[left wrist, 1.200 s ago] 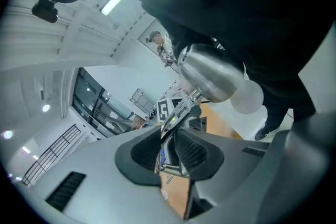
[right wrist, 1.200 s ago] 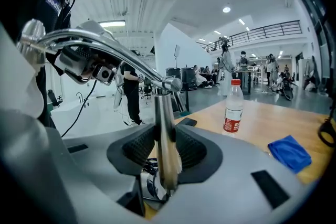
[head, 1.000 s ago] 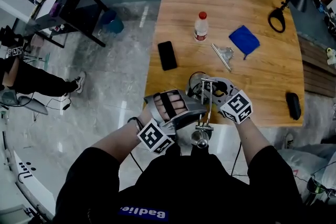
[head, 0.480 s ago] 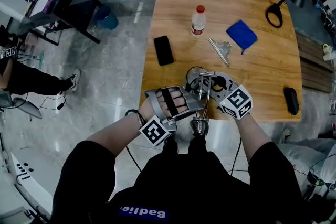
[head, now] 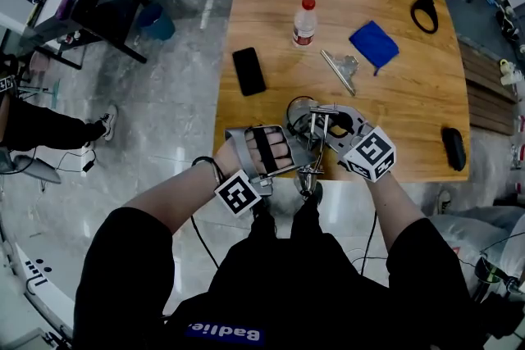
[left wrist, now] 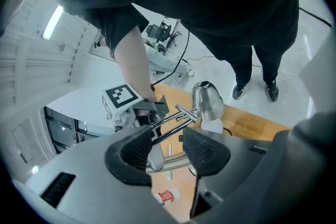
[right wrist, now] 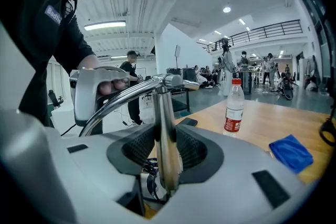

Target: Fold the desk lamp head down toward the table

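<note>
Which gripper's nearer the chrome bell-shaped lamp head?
Left. Left gripper, jaws just opening around the lamp arm, is beside the chrome lamp head; right gripper clamps the upright post, farther off.

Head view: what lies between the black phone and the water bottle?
Nothing: only bare table between phone and bottle, as the head view shows.

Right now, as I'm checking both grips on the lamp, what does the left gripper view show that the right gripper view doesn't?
Only the left gripper view: the chrome lamp head, and the left claw, whose jaws have just been opening, with the lamp arm between them unclamped. Only the right gripper view: the right claw shut on the lamp post, plus the blue cloth. Both: the lamp arm, the plastic bottle and the wooden table.
</note>
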